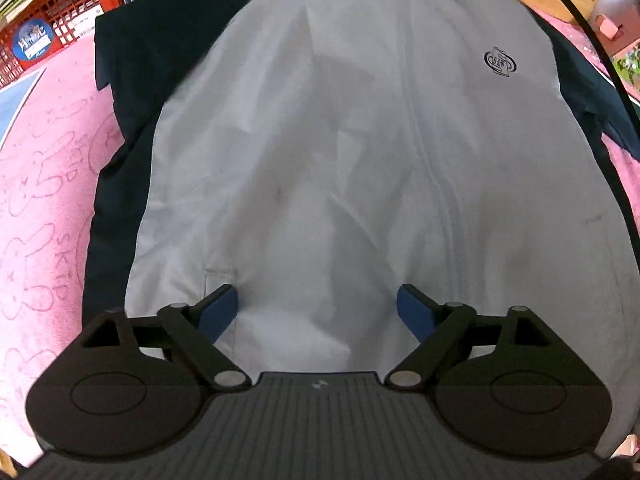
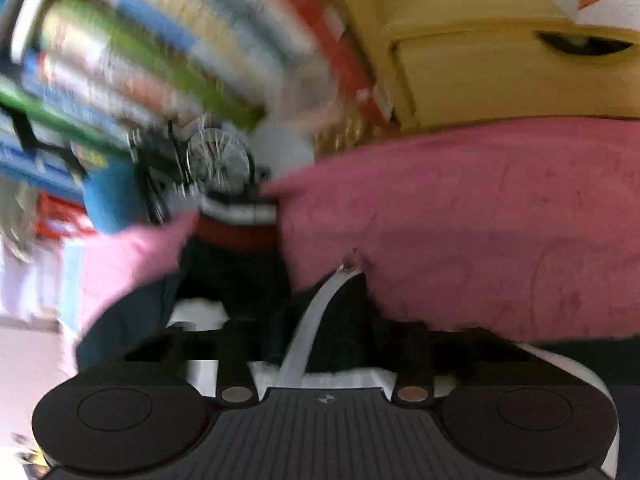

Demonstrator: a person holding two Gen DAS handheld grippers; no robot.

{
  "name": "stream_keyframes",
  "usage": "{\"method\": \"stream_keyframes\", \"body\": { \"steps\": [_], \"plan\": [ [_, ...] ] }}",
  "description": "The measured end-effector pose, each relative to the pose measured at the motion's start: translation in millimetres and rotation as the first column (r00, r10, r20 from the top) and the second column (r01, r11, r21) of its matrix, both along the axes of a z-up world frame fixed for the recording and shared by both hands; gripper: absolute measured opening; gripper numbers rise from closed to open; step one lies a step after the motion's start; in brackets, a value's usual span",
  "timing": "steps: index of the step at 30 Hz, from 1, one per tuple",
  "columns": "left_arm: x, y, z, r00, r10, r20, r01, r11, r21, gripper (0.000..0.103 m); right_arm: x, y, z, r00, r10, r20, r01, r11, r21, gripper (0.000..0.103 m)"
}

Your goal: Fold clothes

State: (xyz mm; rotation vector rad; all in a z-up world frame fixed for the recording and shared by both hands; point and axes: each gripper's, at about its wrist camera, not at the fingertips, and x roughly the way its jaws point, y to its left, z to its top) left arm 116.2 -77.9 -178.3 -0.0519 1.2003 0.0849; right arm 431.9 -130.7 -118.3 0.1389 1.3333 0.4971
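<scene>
A jacket with a white body [image 1: 360, 140], navy sleeves [image 1: 152, 40] and a small dark chest logo [image 1: 500, 63] lies flat on a pink blanket [image 1: 44, 200]. My left gripper [image 1: 318, 312] hovers over its near hem, open, with blue pads [image 1: 218, 316] wide apart and nothing between them. In the blurred right wrist view, my right gripper [image 2: 316, 344] is shut on navy jacket cloth [image 2: 240, 280] with a white stripe [image 2: 312, 328] and a red, white and navy striped cuff [image 2: 240, 220], held over the pink blanket [image 2: 480, 232].
A red crate [image 1: 52, 20] and stacked papers stand beyond the blanket's far left. A black cable [image 1: 600, 60] crosses the right side. In the right wrist view, a shelf of books [image 2: 140, 60], a wristwatch [image 2: 218, 158] and a yellow box [image 2: 500, 60] lie behind the blanket.
</scene>
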Motion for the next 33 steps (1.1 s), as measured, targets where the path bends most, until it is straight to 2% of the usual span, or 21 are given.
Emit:
{"method": "stream_keyframes", "body": {
  "steps": [2, 3, 4, 5, 7, 8, 11, 13, 16, 17, 18, 19, 20, 22, 23, 25, 26, 28, 33],
  "plan": [
    [0.8, 2.0, -2.0, 1.000, -0.008, 0.009, 0.008, 1.000, -0.004, 0.097, -39.4, -4.6, 23.9, 0.987, 0.039, 0.155, -0.037, 0.999, -0.019, 0.027],
    [1.2, 2.9, -2.2, 1.000, -0.016, 0.013, 0.017, 1.000, -0.007, 0.097, -66.2, -7.0, 36.9, 0.968, 0.073, 0.242, -0.065, 0.997, -0.042, 0.026],
    [1.6, 4.0, -1.6, 1.000, -0.028, 0.011, 0.028, 1.000, -0.009, 0.097, -94.5, -8.6, 50.1, 0.937, 0.112, 0.330, -0.093, 0.993, -0.073, 0.026],
    [2.0, 5.5, -0.5, 0.999, -0.039, 0.009, 0.039, 0.999, -0.012, 0.092, -121.8, -9.1, 59.0, 0.898, 0.173, 0.404, -0.136, 0.984, -0.118, 0.026],
    [2.5, 22.6, 14.6, 1.000, -0.005, 0.029, 0.006, 0.999, -0.043, 0.078, -177.4, -8.3, 57.7, 0.819, 0.318, 0.477, -0.228, 0.944, -0.236, 0.026],
    [2.8, 34.3, 24.9, 0.998, 0.027, 0.050, -0.024, 0.998, -0.065, 0.077, -196.3, -10.7, 52.5, 0.802, 0.361, 0.475, -0.257, 0.928, -0.271, 0.026],
    [9.5, 66.7, 60.4, 0.984, 0.118, 0.131, -0.102, 0.987, -0.121, 0.077, -245.8, -21.5, 20.2, 0.784, 0.430, 0.448, -0.304, 0.895, -0.327, 0.027],
    [28.4, 72.9, 88.0, 0.968, 0.097, 0.232, -0.070, 0.990, -0.121, 0.080, -277.6, -25.5, 1.6, 0.726, 0.501, 0.471, -0.335, 0.856, -0.394, 0.031],
    [76.9, 58.1, 116.7, 0.933, -0.036, 0.359, 0.055, 0.997, -0.044, 0.091, -308.7, -25.6, -12.5, 0.639, 0.576, 0.509, -0.355, 0.809, -0.469, 0.035],
    [94.4, 51.6, 117.7, 0.922, -0.066, 0.382, 0.083, 0.996, -0.030, 0.096, -312.9, -24.7, -14.5, 0.625, 0.585, 0.517, -0.356, 0.803, -0.478, 0.036],
    [112.1, 46.0, 114.1, 0.925, -0.084, 0.371, 0.103, 0.994, -0.032, 0.097, -315.9, -23.7, -15.8, 0.615, 0.590, 0.523, -0.356, 0.800, -0.484, 0.038],
    [129.0, 40.3, 109.8, 0.929, -0.103, 0.356, 0.123, 0.992, -0.035, 0.097, -315.9, -23.6, -15.8, 0.614, 0.591, 0.522, -0.360, 0.799, -0.481, 0.040],
    [141.6, 34.3, 100.9, 0.943, -0.117, 0.312, 0.140, 0.989, -0.053, 0.097, -315.1, -23.8, -15.3, 0.616, 0.592, 0.520, -0.365, 0.799, -0.477, 0.042],
    [157.2, 21.9, 81.2, 0.959, -0.158, 0.234, 0.178, 0.982, -0.069, 0.096, -312.0, -30.4, -12.2, 0.639, 0.582, 0.504, -0.386, 0.809, -0.444, 0.059],
    [154.4, 15.2, 72.0, 0.963, -0.182, 0.200, 0.194, 0.980, -0.041, 0.096, -311.1, -36.2, -10.9, 0.654, 0.575, 0.492, -0.398, 0.814, -0.422, 0.062],
    [139.7, 5.9, 50.0, 0.964, -0.228, 0.138, 0.224, 0.974, 0.042, 0.096, -309.3, -48.0, -8.3, 0.683, 0.561, 0.467, -0.421, 0.825, -0.377, 0.076],
    [131.9, 2.0, 39.6, 0.963, -0.246, 0.106, 0.239, 0.968, 0.080, 0.096, -310.0, -53.6, -5.8, 0.702, 0.549, 0.453, -0.425, 0.834, -0.352, 0.077],
    [110.3, 7.1, 29.7, 0.969, -0.239, 0.063, 0.232, 0.967, 0.106, 0.097, -313.6, -66.7, 0.0, 0.739, 0.521, 0.427, -0.428, 0.852, -0.300, 0.077],
    [63.1, 20.2, 17.4, 0.981, -0.195, 0.001, 0.193, 0.971, 0.143, 0.100, -316.2, -92.4, 14.7, 0.788, 0.441, 0.430, -0.363, 0.897, -0.253, 0.077]
  ]
}}
